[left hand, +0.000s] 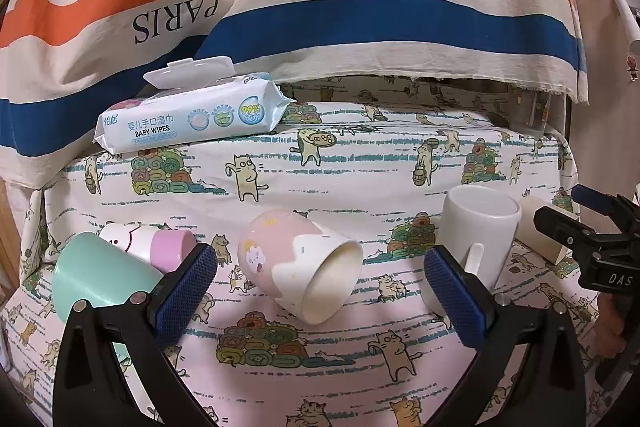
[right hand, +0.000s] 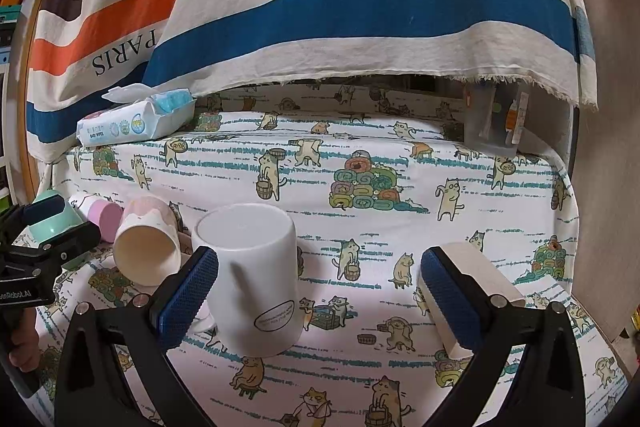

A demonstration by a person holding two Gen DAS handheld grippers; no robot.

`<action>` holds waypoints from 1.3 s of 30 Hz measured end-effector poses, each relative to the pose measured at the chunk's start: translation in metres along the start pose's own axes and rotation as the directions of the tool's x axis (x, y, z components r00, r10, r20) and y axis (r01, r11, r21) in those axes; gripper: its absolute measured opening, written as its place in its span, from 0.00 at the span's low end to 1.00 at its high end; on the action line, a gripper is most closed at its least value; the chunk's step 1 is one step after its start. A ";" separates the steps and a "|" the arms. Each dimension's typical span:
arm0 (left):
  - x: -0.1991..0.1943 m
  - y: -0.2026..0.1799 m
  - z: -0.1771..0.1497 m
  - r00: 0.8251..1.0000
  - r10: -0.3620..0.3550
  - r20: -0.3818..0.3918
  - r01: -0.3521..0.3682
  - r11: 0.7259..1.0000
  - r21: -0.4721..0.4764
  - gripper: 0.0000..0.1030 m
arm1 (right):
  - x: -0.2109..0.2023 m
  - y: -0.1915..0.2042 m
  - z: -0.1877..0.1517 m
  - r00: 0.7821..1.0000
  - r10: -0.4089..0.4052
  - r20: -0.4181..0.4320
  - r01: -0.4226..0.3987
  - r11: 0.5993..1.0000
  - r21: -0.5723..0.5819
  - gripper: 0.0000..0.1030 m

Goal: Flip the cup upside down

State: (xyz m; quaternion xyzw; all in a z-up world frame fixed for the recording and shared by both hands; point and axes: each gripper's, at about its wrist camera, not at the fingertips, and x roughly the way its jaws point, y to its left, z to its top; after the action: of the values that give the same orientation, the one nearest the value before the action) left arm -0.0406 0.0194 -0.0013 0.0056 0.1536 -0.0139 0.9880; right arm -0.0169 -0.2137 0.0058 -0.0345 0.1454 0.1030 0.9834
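A pink and white cup point(left hand: 296, 267) lies on its side on the cat-print cloth, its mouth facing me; it also shows in the right wrist view point(right hand: 146, 247). My left gripper point(left hand: 320, 291) is open, its blue pads either side of this cup, not touching. A white mug point(right hand: 252, 279) stands upside down, base up, handle toward me; it also shows in the left wrist view point(left hand: 478, 227). My right gripper point(right hand: 320, 291) is open and empty, its left pad just beside the mug.
A mint cup point(left hand: 100, 275) and a pink-lidded white cup point(left hand: 160, 247) lie at the left. A cream cup point(right hand: 472, 291) lies on its side behind my right pad. A baby wipes pack point(left hand: 192, 119) sits at the back left. A striped cloth point(left hand: 320, 7) hangs behind.
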 end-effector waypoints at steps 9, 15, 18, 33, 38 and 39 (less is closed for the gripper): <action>0.001 0.000 -0.001 1.000 0.001 -0.003 -0.001 1.000 -0.001 1.00 | 0.001 0.001 -0.001 1.000 0.001 -0.008 -0.001 1.000 -0.002 0.99; 0.001 0.001 -0.001 1.000 0.002 -0.007 -0.002 1.000 0.000 1.00 | 0.002 0.000 -0.001 1.000 0.001 -0.009 -0.001 1.000 -0.003 0.99; 0.001 0.001 -0.002 1.000 0.002 -0.007 -0.002 1.000 0.000 1.00 | 0.002 0.001 -0.001 1.000 0.001 -0.013 -0.001 1.000 -0.003 0.99; 0.002 0.001 -0.002 1.000 0.003 -0.007 -0.003 1.000 0.000 1.00 | 0.003 0.002 -0.002 1.000 0.001 -0.020 -0.001 1.000 -0.003 0.99; 0.002 0.002 -0.002 1.000 0.002 -0.009 -0.002 1.000 0.001 1.00 | 0.003 0.001 -0.002 1.000 0.002 -0.019 -0.002 1.000 -0.004 0.99; 0.002 0.002 -0.002 1.000 0.002 -0.009 -0.002 1.000 0.001 1.00 | 0.003 0.001 -0.002 1.000 0.002 -0.020 -0.002 1.000 -0.004 0.99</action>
State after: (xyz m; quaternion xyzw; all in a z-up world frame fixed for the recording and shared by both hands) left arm -0.0390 0.0212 -0.0037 0.0061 0.1580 -0.0132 0.9873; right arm -0.0146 -0.2118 0.0028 -0.0374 0.1548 0.1039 0.9818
